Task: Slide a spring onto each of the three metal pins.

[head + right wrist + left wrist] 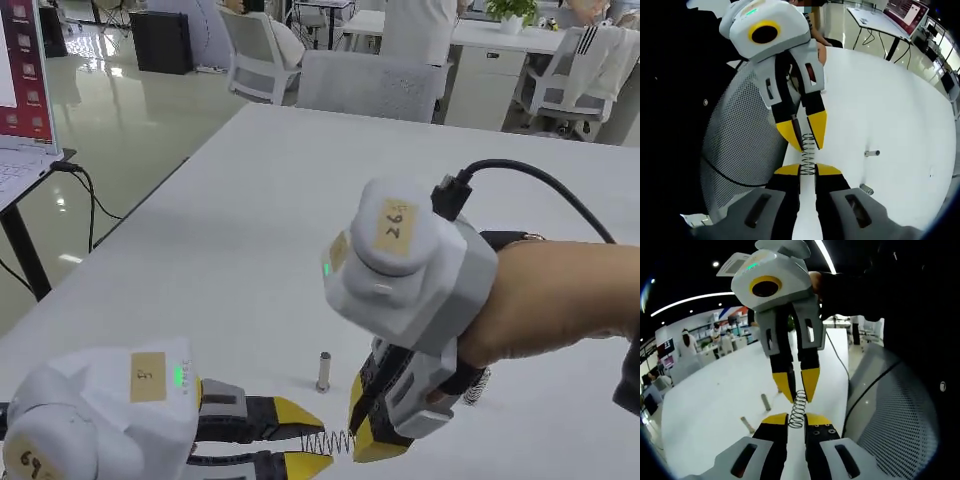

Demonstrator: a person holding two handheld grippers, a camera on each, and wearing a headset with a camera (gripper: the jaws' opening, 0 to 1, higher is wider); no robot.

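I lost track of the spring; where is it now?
Head view, bottom centre: the spring spans between the tips of the left gripper and the right gripper, just nearer the camera than an upright metal pin.

Bright, even light — fisheye edges warped, dark.

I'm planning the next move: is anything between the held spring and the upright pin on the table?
Nothing visible. The spring, held between the left gripper and right gripper, has only bare table between it and the metal pin.
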